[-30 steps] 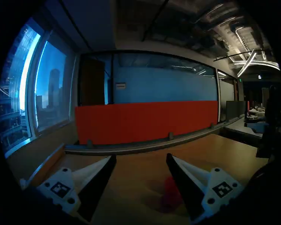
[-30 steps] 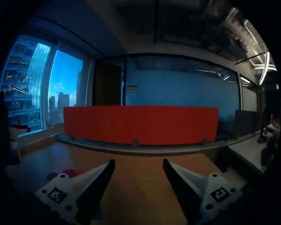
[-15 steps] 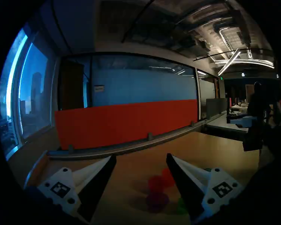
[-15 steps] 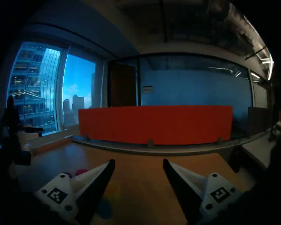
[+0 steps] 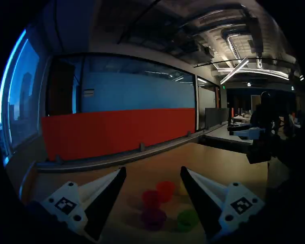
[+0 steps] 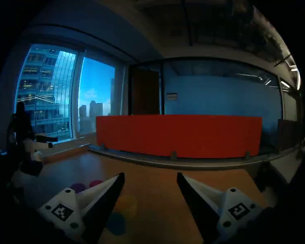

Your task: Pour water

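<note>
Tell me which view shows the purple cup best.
The left gripper view: the purple cup stands whole and near between the fingers of the left claw. The right gripper view catches it farther off and dim, beside the right claw.

Wooden table (image 5: 217,156) bears clustered cups (image 5: 165,189) (red, purple, green, yellow).

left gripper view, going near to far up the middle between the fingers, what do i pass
purple cup → red cup → orange cup → bare wooden table → grey rail at the table's far edge → red partition → glass wall
</note>
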`<action>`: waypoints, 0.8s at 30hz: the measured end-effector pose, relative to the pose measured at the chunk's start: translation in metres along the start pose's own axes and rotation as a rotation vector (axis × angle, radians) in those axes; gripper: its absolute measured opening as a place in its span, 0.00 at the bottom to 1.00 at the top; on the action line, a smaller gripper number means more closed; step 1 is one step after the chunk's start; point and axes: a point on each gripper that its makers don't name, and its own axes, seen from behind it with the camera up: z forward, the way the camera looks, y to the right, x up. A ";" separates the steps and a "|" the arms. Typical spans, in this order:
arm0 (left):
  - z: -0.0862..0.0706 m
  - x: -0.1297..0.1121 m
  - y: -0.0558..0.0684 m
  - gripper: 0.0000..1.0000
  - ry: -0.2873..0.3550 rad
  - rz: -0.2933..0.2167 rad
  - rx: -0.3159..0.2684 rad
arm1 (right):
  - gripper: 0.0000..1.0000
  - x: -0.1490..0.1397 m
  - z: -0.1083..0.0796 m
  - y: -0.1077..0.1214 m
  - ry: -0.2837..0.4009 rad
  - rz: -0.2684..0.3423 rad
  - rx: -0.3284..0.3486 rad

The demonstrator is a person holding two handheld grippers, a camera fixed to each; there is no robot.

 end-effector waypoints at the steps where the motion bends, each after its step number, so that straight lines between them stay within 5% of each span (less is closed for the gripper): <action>1: 0.000 -0.001 0.001 0.99 -0.001 0.002 -0.009 | 0.99 0.000 0.000 -0.002 -0.003 -0.002 0.010; 24: 0.006 -0.043 0.036 0.99 -0.123 0.029 -0.195 | 0.99 -0.022 0.007 -0.048 -0.113 -0.071 0.205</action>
